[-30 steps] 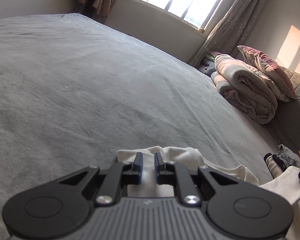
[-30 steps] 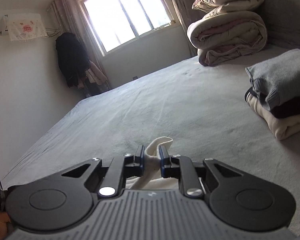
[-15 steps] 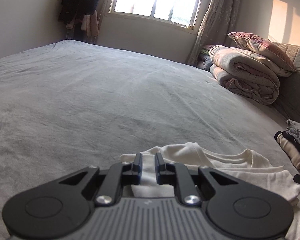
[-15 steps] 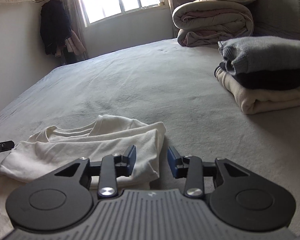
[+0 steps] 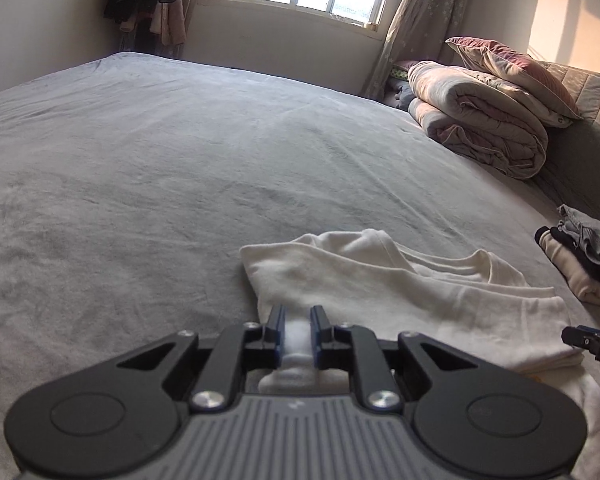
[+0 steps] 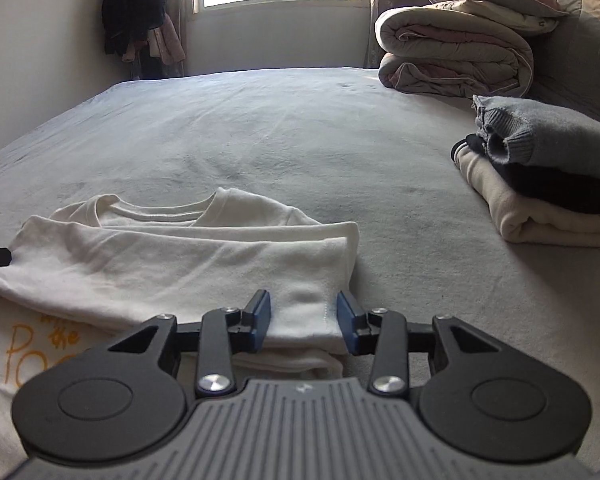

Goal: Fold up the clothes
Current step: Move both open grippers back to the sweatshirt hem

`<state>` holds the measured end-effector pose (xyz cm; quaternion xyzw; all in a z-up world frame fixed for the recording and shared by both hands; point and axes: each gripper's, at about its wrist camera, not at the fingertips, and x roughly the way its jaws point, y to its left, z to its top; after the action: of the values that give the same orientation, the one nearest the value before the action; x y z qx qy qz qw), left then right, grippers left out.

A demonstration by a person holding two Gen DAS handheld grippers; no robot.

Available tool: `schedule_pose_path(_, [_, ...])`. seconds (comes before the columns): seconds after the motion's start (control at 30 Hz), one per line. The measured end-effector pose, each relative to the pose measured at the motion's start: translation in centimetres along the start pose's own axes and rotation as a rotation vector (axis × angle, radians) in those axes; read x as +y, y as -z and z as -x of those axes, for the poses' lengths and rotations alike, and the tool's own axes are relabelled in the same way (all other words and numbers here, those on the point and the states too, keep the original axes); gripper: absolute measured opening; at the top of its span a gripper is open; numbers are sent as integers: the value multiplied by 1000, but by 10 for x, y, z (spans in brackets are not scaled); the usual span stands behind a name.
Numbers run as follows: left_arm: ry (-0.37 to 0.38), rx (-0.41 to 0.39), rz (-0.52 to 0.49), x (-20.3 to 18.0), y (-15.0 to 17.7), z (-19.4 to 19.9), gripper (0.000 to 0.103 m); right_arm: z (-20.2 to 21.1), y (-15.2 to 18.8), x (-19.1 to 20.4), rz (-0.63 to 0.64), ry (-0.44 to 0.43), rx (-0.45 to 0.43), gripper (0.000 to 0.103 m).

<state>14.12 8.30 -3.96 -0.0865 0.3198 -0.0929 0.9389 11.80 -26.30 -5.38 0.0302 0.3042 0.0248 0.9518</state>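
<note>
Two grippers low over white shirt (image 6: 188,256). Right gripper (image 6: 304,318) has let go, jaws part-open astride the folded edge, pads clear of it. Left gripper (image 5: 298,334) narrow, pinching cloth. Shirt now lies doubled on grey bed (image 5: 180,168), near folded pile (image 6: 548,176); fold laid, left release likely next.

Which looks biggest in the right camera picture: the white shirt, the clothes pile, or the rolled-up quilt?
1. White shirt, though it is nearest the camera, so this is unsure.
2 and 3. Clothes pile and rolled-up quilt look about alike; the pile runs off the picture's edge.
</note>
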Motion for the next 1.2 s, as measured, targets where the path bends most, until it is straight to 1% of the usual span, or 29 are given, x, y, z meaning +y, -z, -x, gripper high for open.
schedule_pose_path(0.07, [-1,13,-2,-1,-1,9,25,11,-1,-2,-28,-17,-7,44])
schedule_pose_path(0.17, [11,36,11,-1,3,24,26,29,-1,0,-44,-29,-9,46])
schedule_pose_path(0.23, [6,48,22,0,7,33,30,41,0,1,-48,-38,-8,46])
schedule_pose_path(0.3, [8,69,26,0,12,42,33,53,3,3,-45,-48,-7,48])
schedule_pose_path(0.33, [9,79,29,1,14,46,34,60,5,5,-42,-52,-8,52])
schedule_pose_path(0.37, [7,88,26,1,18,52,34,66,7,6,-38,-56,-10,54])
schedule_pose_path(0.6, [-8,142,4,5,44,87,39,104,25,16,-6,-78,-6,54])
schedule_pose_path(0.73, [-14,175,-9,11,62,105,41,122,39,19,-1,-91,-2,56])
schedule_pose_path(0.97, [23,261,18,28,91,134,41,148,69,15,-9,-120,47,57])
schedule_pose_path(1.07, [51,276,13,33,102,146,41,156,81,11,-8,-146,84,57])
schedule_pose_path(1.2, [104,306,21,35,114,164,41,167,96,9,18,-153,136,57])
